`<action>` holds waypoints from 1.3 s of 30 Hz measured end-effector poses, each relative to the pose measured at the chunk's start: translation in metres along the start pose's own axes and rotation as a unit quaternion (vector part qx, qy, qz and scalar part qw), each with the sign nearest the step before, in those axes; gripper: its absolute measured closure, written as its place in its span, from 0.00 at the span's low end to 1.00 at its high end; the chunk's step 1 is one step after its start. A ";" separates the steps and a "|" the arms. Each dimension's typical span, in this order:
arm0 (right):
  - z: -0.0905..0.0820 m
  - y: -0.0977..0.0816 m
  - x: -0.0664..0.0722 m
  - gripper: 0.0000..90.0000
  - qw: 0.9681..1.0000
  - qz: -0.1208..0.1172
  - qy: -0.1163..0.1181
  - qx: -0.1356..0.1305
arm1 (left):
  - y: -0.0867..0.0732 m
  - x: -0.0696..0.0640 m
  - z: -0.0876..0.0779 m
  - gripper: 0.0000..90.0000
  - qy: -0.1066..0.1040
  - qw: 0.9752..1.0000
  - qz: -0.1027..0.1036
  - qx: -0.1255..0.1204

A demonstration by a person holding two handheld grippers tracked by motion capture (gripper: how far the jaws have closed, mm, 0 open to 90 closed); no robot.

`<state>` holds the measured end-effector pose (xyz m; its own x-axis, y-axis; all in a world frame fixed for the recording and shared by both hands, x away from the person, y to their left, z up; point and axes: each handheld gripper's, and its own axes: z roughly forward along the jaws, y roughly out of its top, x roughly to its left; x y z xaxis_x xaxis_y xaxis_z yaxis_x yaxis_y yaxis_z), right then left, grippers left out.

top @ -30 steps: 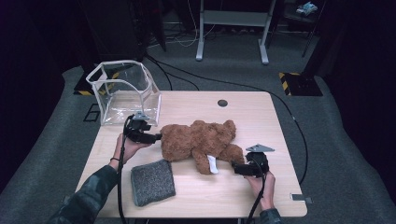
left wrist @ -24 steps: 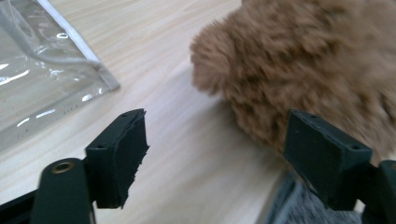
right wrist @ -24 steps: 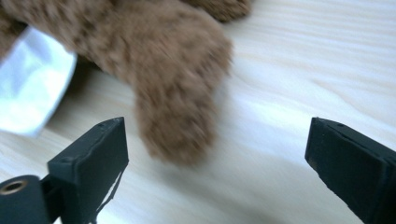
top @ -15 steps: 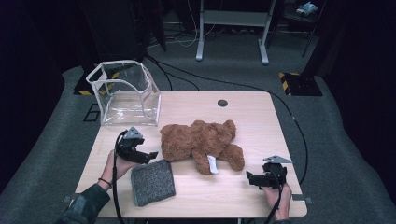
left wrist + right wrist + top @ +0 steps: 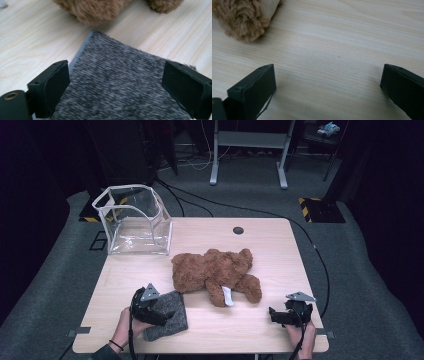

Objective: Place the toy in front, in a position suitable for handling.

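The grey cloth (image 5: 167, 316) lies flat near the front left corner of the surface (image 5: 260, 245), a folded knit piece with one corner pointing toward the bear (image 5: 215, 272). In the left gripper view the cloth (image 5: 120, 85) spreads under and between the two jaws, its ribbed edge running up to a corner just short of the bear's fur (image 5: 92, 10). The left tongs (image 5: 159, 309) hover over the cloth's left part, held by the left hand (image 5: 129, 322) that comes in over the front edge; their jaws have just been opening and now stand spread, one to each side of the cloth, with the pads pressing on nothing. Whether the tips touch the cloth I cannot tell. The bear lies belly-down in the middle of the surface, just behind the cloth, with a white tag (image 5: 227, 296) on a hind leg. The right tongs (image 5: 276, 316) sit low near the front right corner, held by the right hand (image 5: 300, 335), and point left toward the bear; their jaws are spread wide over bare wood, and in the right gripper view one bear paw (image 5: 244, 17) shows in the far corner, well apart from them. A clear box (image 5: 132, 220) stands at the back left corner, and a dark round plug (image 5: 238, 230) sits near the back edge.
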<state>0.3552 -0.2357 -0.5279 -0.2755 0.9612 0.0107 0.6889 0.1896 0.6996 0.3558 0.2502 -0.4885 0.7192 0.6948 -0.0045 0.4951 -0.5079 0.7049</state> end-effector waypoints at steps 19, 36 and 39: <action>0.000 -0.001 0.002 0.00 1.000 0.005 -0.003 -0.005 | -0.025 -0.015 0.015 0.77 0.007 1.000 -0.006 0.005; 0.000 -0.001 0.002 0.00 1.000 0.005 -0.005 -0.004 | 0.001 -0.038 0.024 0.84 -0.081 0.996 0.019 -0.022; 0.000 -0.001 0.001 0.00 1.000 0.002 -0.005 -0.004 | 0.011 -0.052 0.035 0.83 -0.094 0.995 0.039 -0.022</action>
<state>0.3543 -0.2344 -0.5288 -0.2651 0.9642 0.0066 0.6850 0.1835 0.7051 0.3411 0.1906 -0.5057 0.8350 0.5445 -0.0794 0.4164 -0.5309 0.7381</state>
